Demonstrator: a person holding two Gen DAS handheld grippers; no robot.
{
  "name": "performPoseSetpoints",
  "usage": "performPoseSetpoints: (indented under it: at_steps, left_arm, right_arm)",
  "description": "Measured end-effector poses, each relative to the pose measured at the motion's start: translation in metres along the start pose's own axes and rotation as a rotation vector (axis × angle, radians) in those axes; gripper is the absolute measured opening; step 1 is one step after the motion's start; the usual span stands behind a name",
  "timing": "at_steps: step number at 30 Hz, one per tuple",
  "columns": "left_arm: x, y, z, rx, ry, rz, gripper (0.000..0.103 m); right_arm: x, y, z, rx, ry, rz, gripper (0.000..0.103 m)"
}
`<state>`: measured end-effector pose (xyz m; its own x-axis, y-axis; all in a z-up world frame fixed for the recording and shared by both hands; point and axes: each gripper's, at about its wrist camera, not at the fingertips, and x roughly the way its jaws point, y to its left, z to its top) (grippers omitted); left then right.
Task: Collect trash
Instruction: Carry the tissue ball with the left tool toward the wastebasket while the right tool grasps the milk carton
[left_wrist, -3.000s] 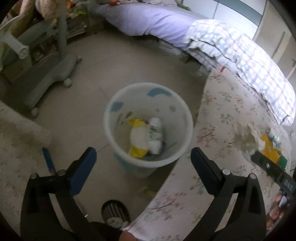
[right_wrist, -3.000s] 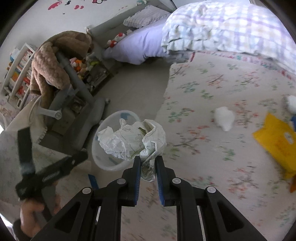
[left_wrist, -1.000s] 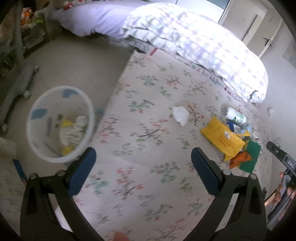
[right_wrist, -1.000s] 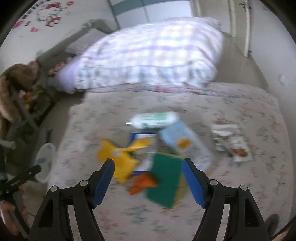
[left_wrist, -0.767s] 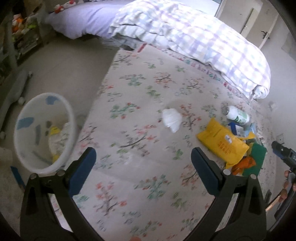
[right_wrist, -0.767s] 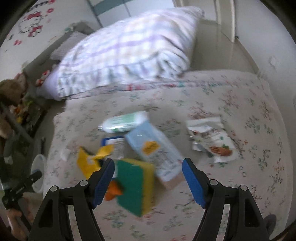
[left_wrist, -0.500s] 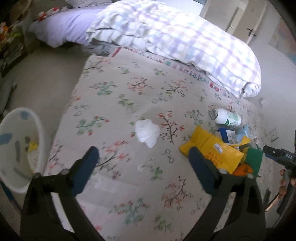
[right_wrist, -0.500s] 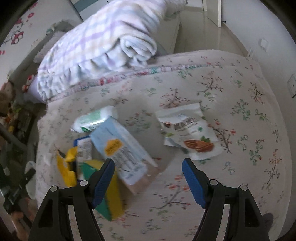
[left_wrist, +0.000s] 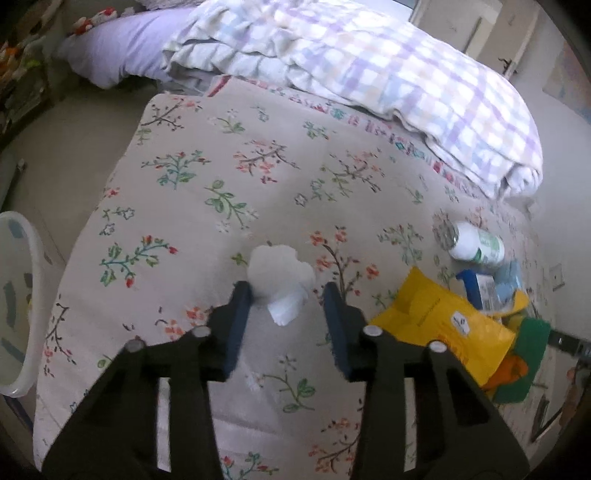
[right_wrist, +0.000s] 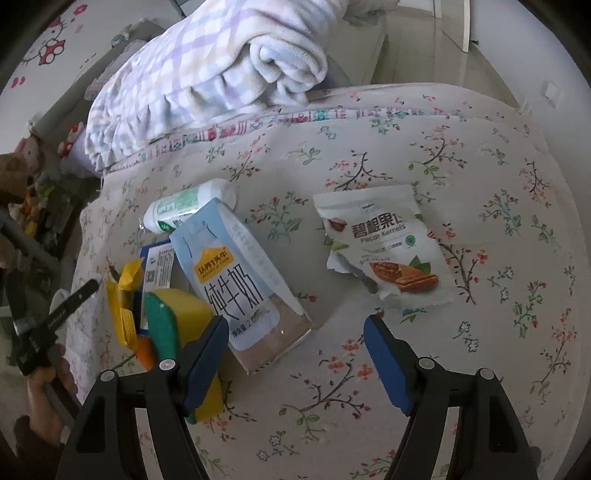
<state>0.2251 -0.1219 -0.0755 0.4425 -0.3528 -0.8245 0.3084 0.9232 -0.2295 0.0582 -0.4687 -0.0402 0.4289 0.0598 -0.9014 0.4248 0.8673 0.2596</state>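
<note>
A crumpled white tissue (left_wrist: 281, 280) lies on the floral bedspread (left_wrist: 207, 192). My left gripper (left_wrist: 288, 295) is open with its jaws on either side of the tissue, partly narrowed, apart from it. My right gripper (right_wrist: 295, 332) is open and empty above the bedspread, just in front of a light blue milk carton (right_wrist: 236, 280) and a torn pecan snack bag (right_wrist: 384, 251). A white bottle (right_wrist: 184, 206), a yellow pouch (left_wrist: 439, 325) and a green-and-yellow sponge (right_wrist: 173, 321) lie beside them. The white trash bin (left_wrist: 14, 302) stands at the left edge.
A rolled plaid quilt (left_wrist: 369, 74) lies across the back of the bed. A lilac pillow (left_wrist: 122, 48) is at the far left. Bare floor (left_wrist: 55, 155) runs beside the bed. The left gripper's handle and hand (right_wrist: 40, 332) show at the right wrist view's left edge.
The right gripper dropped the crumpled paper, opened and swung over to the trash pile. The left gripper swung from the bin to the tissue and its jaws narrowed around it.
</note>
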Motion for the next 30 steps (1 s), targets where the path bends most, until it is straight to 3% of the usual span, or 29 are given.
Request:
performPoseSetpoints:
  at_steps: [1,4,14,19,30]
  left_arm:
    - [0.001,0.002,0.001,-0.007,0.0,0.003,0.026]
    - [0.001,0.005,0.001,-0.018,-0.002,-0.002,0.021]
    - [-0.016,-0.006,-0.003,0.04,0.005,-0.044,0.02]
    - [-0.026,-0.009,-0.008,0.058,0.01,-0.069,0.02]
    - [-0.06,-0.003,-0.02,0.091,-0.005,-0.106,0.02]
  right_arm:
    - [0.002,0.0,0.0,-0.001,0.003,0.001,0.077]
    - [0.005,0.002,0.0,-0.003,0.006,0.013,0.077]
    - [0.019,0.019,0.001,-0.05,0.023,0.001,0.077]
    - [0.027,0.027,0.002,-0.073,0.026,-0.015,0.067]
    - [-0.005,0.042,0.001,-0.021,-0.076,0.001,0.059]
